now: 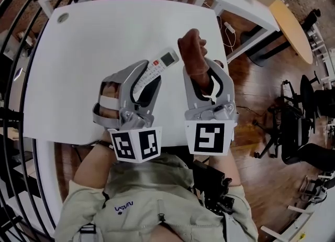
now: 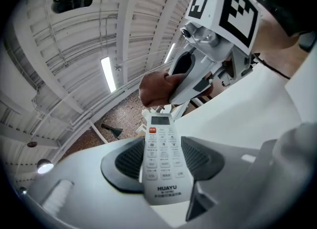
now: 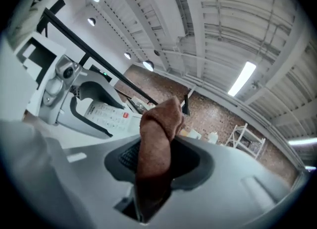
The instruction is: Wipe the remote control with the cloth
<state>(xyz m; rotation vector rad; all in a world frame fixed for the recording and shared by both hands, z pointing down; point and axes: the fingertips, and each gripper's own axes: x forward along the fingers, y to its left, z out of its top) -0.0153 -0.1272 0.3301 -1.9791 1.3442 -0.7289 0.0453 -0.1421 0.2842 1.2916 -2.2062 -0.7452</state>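
My beige jacket (image 1: 152,194) sits closest, and just past it my two grippers reach out side by side over the white table (image 1: 89,42). My left gripper (image 1: 145,76) has its jaws partly closed on the white remote control (image 1: 157,67). The pads press its long edges near the lower end, the buttons face up, and the display end sticks out ahead. My right gripper (image 1: 201,76) has its jaws drawn narrow, clamped on the brown cloth (image 1: 192,52), which bulges out past the fingertips in a bunched wad. The wad hangs right beside the remote's display end; I cannot tell whether they touch.
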